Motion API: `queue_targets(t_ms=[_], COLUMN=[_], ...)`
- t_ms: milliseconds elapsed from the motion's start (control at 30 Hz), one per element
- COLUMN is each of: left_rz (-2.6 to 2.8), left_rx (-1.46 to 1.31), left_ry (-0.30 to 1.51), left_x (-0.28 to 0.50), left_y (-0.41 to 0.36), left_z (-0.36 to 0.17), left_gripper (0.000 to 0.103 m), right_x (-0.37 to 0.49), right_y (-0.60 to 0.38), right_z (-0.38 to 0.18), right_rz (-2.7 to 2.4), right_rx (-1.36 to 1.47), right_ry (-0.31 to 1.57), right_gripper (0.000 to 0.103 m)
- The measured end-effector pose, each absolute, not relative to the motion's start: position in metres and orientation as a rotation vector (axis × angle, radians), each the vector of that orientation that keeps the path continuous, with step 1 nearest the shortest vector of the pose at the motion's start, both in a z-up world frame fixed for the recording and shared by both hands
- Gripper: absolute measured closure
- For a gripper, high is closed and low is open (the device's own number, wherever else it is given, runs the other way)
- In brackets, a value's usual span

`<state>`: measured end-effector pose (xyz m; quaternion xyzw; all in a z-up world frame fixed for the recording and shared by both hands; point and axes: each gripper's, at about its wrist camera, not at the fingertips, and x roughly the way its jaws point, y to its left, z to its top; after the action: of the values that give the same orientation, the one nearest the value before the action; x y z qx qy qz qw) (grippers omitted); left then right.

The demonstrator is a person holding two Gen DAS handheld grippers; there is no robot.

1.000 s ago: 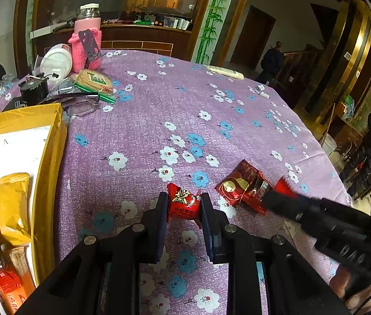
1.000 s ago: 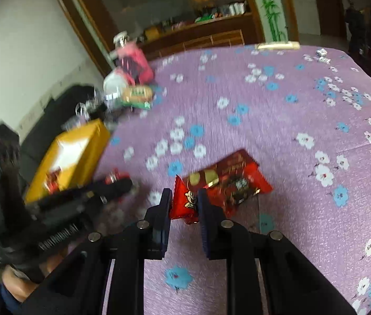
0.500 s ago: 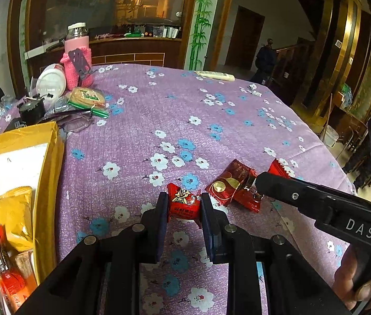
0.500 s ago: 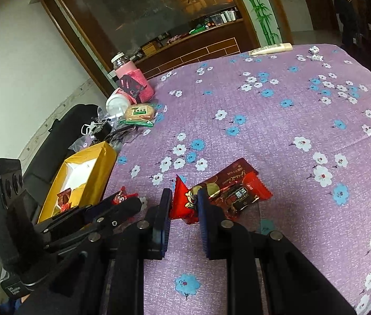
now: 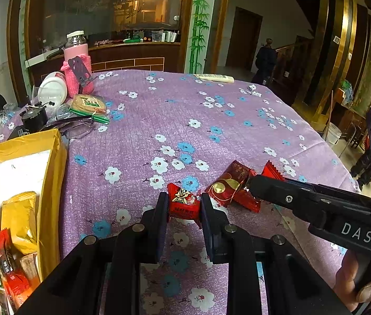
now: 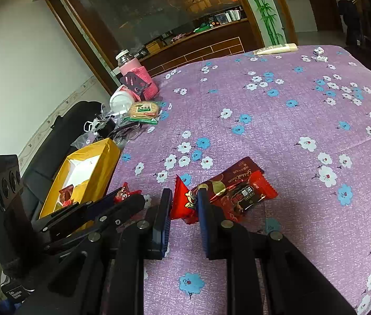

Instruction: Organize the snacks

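Both claws have a grip on something right now. The left claw (image 5: 182, 206) is clamped on a small red candy (image 5: 184, 204), just right of the yellow box (image 5: 54, 183) on the tabletop (image 5: 159, 110). The right claw (image 6: 184, 204) is pinching another red packet (image 6: 182, 204), further right of that box, touching two dark red snack packs (image 6: 240, 189).

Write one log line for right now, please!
left tool: shut on red snack | right tool: shut on red packet | yellow box: partly filled
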<state>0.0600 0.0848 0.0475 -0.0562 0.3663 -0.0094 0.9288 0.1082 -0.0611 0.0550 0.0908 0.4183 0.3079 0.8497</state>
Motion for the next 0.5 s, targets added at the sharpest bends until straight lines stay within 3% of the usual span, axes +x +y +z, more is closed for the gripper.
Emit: queue_targets(t_ms=[500], left_rz=[0.033], left_rx=[-0.05], left_ry=[0.681], left_x=[0.0526], left_y=[0.0799], left_z=[0.0566], left_gripper=[0.079], right_x=[0.1018], right_y=[-0.0594], right_z=[0.062], right_rz=[0.684], right_rx=[0.206], right_ry=[0.834], right_gripper=[0.085])
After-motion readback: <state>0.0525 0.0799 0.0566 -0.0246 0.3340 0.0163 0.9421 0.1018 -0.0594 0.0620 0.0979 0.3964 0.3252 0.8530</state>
